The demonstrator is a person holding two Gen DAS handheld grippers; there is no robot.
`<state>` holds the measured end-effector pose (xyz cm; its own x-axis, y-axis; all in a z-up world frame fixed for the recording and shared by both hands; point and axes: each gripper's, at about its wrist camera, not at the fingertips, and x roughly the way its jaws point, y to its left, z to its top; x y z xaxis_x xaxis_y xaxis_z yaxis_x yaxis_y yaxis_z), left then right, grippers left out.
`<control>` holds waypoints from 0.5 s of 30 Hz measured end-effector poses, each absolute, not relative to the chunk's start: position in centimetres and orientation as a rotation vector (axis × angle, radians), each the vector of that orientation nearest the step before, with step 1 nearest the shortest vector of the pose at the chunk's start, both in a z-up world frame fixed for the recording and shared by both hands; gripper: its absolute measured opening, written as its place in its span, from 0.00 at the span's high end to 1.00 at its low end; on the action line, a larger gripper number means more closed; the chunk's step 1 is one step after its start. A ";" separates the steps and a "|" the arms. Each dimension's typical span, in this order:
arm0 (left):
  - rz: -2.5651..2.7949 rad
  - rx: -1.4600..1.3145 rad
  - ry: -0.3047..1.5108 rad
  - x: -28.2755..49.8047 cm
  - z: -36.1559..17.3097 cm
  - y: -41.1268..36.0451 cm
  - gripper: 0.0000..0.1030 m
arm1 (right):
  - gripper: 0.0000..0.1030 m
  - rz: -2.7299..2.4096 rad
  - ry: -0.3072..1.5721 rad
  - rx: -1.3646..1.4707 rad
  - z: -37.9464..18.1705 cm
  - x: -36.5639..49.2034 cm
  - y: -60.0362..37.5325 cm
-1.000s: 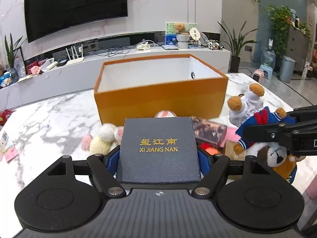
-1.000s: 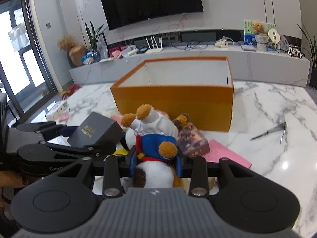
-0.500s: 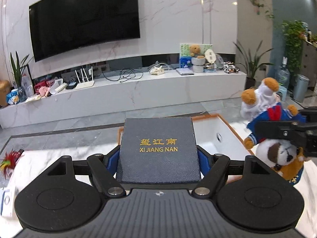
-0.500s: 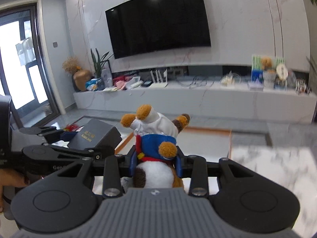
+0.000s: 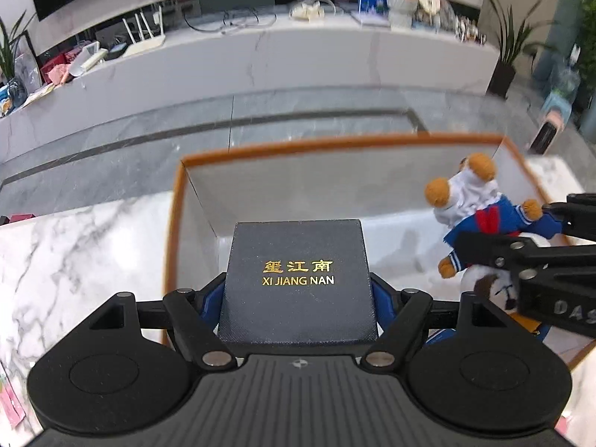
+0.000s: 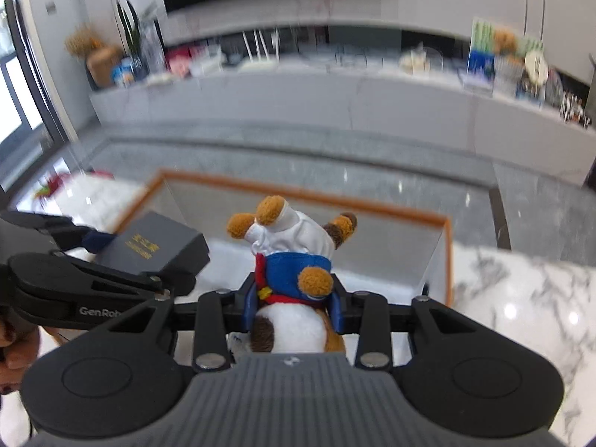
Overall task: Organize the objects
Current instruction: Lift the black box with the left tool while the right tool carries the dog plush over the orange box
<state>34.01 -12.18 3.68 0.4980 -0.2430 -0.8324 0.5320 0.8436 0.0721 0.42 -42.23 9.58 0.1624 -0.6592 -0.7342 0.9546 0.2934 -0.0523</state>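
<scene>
**Box and toy bear held over the open carton**

While both grippers hung above the carton, each had sth clamped in it. Far left, the marble table (image 5: pixel 74 253) showed white w/ grey veins, and a pink scrap lay at its near left edge. Next right came the orange carton (image 5: pixel 175 246), open at the top, pale inside, standing on the table; nothing could be seen lying on the visible part of its floor.

The left gripper (image 5: pixel 298 290) held a dark blue box (image 5: pixel 298 272) flat, lid up, gold lettering "XI JIANG NAN" facing the camera. Its blue pads pressed on the box's left and right sides, so the jaws stood fairly wide, closed on the box. The box hovered over the carton's left-centre part, above its floor, not touching the walls.

Right of that, the right gripper (image 6: pixel 294 298) pinched a toy bear (image 6: pixel 294 260) round its middle, jaws narrow, pads squeezed into the blue sailor top. The bear hung head-down toward the camera, brown feet pointing away, white trousers up front. It sat above the carton's right part, just beside the box but apart from it.

Behind: grey floor, a long white shelf w/ cables, a router, plants, misc. clutter. Right wrist view was blurred.
</scene>
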 end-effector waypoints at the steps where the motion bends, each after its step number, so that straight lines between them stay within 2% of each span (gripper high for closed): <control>1: -0.478 0.360 0.946 33.8 3.2 -12.4 0.15 | 0.62 -1.216 0.770 0.488 9.0 0.6 -42.6; 9: -0.460 0.532 1.010 33.7 1.6 -13.9 0.14 | 0.63 -1.196 0.964 0.573 5.5 1.8 -44.3; 15: -0.563 0.548 1.032 33.7 1.6 -14.2 0.14 | 0.62 -1.206 1.000 0.602 4.8 0.2 -44.1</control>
<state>33.69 -14.23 1.60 0.4001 -0.1726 -0.9000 0.6632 0.7323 0.1544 0.22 -44.12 4.76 0.0348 -0.4779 -0.8777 0.9510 0.2859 -0.1179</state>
